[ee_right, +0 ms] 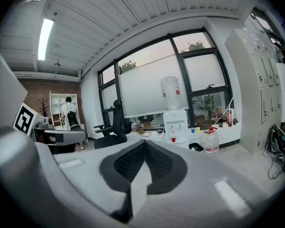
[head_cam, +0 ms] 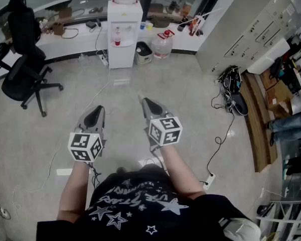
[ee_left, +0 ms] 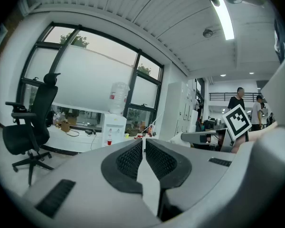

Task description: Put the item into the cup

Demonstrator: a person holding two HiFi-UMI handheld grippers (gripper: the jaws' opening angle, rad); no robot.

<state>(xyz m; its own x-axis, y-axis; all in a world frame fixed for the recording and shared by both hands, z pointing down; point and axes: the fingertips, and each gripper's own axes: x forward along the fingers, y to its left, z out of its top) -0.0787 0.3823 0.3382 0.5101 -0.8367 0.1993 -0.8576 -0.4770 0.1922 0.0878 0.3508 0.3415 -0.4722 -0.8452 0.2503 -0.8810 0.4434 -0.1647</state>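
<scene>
Grey left gripper [head_cam: 98, 108], right gripper [head_cam: 143, 100], jaws together

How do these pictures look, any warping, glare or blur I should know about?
Head view: evenly lit, sharp, slight bowing at the edges. Left gripper view: heavy fisheye, black corners, ceiling light blown out. Right gripper view: same fisheye and black corners.

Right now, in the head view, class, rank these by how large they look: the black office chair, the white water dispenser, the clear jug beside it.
1. black office chair
2. white water dispenser
3. clear jug, clearly smallest
All stand about equally far, so nearness hardly skews this.
</scene>
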